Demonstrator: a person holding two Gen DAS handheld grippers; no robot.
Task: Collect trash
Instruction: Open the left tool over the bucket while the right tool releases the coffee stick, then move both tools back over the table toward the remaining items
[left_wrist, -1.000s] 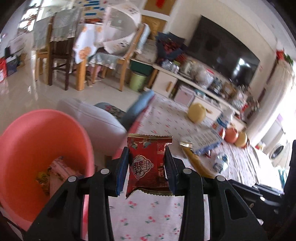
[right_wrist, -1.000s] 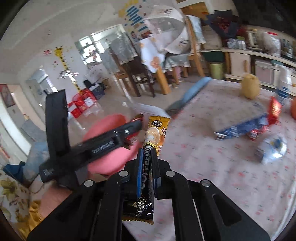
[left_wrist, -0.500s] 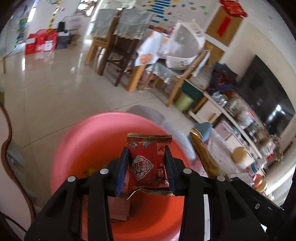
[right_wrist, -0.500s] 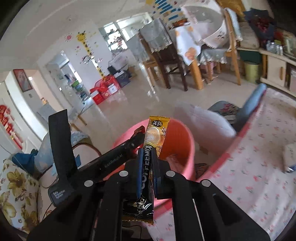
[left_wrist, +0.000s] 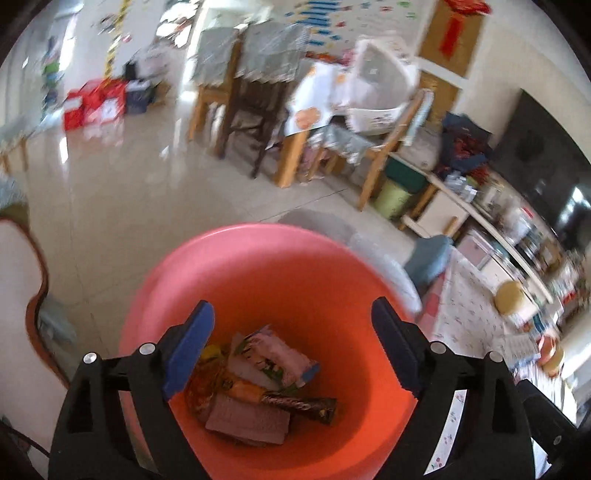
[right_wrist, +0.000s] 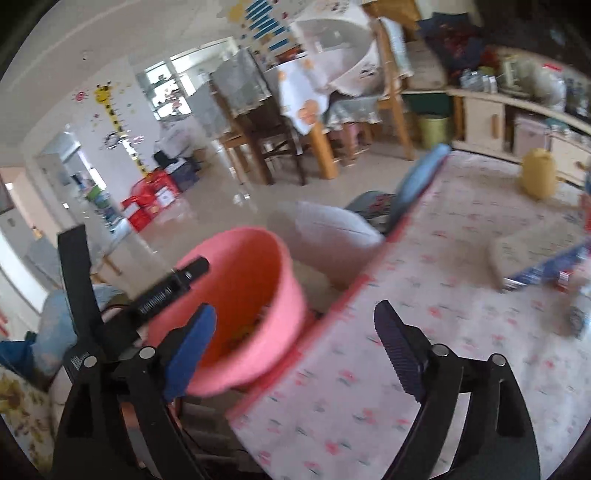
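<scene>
The left gripper (left_wrist: 291, 343) hangs over the pink bucket (left_wrist: 258, 258), its jaws having just spread wide, with nothing between the blue pads. Directly below, on the bucket's floor, lies the collected trash: a dark coffee stick wrapper (left_wrist: 295, 400), a pinkish snack packet (left_wrist: 275, 354) and a dull red packet (left_wrist: 247, 422), all overlapping.

The right gripper (right_wrist: 295, 334) has likewise just swung its jaws far apart and grips nothing. It sits over the edge of the table (right_wrist: 424, 369), which wears a white cloth with small red flowers, just beside the bucket's rim. From this view the left gripper's black body reaches across the bucket's mouth.

Farther along the table, at the blurred right edge, more litter (right_wrist: 546, 271) is still lying, blue and red, and a yellow rounded object (right_wrist: 537, 173) stands beyond it. Past the table, wooden chairs (left_wrist: 240, 122) stand on the shiny tiled floor.
</scene>
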